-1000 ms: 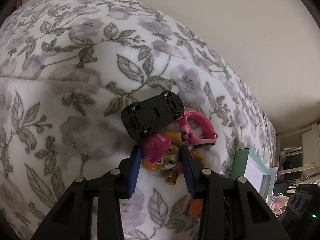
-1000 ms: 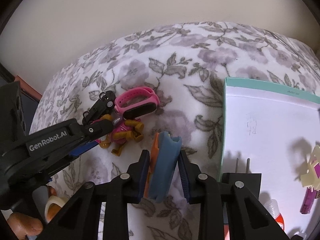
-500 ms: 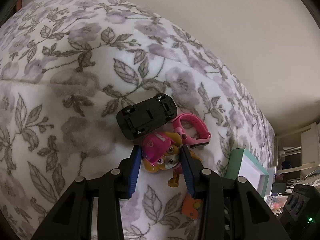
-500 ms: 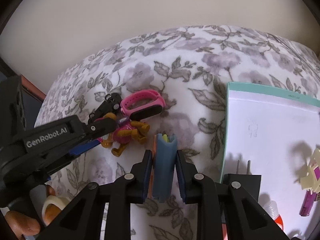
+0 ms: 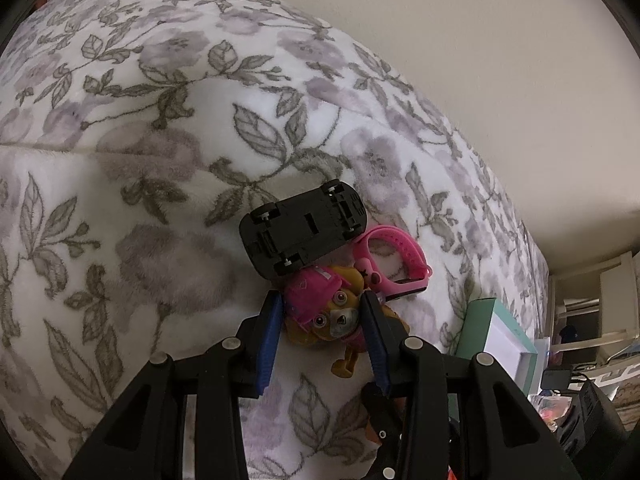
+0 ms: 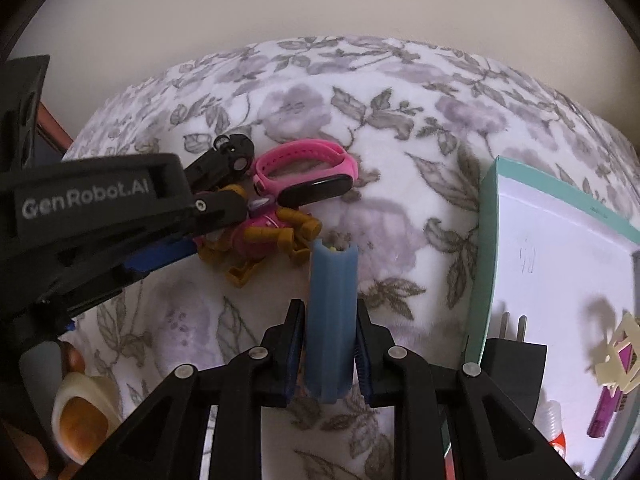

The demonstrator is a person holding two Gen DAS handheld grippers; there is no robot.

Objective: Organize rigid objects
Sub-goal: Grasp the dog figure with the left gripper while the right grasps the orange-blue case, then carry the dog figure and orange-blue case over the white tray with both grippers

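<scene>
- The left gripper (image 5: 322, 322) has its blue pads either side of the pup (image 5: 320, 312), a pink-hatted toy dog lying on the floral blanket (image 5: 120, 160); the pads sit at its head, and I judge they press it, though contact on the far side is hard to confirm.
- Just ahead of the left fingertips lies the car (image 5: 304, 232), wheels up, touching the pup's hat; the pink band (image 5: 394, 256) is ahead and a little to the right, touching the pup too.
- The right gripper (image 6: 330, 320) is clamped narrow on a blue bar (image 6: 330, 312), which stands up between the pads with something orange behind it.
- Ahead of the bar's tip and slightly left are the pup (image 6: 264, 232) and the band (image 6: 308, 172); the box (image 6: 560, 240) lies to the right, holding small items, with bare white floor left.
- The step in hand seems to be gathering the toys, likely into the box.
- To do it well: lift the pup straight up before moving sideways, since car and band lean against it and could be dragged along.
- Keep the squeeze on the head steady; the round shape may slip forward out of the pads.
- Carry the bar over the box rim clear of the left gripper (image 6: 200, 208), which crosses just ahead of it on the left.
</scene>
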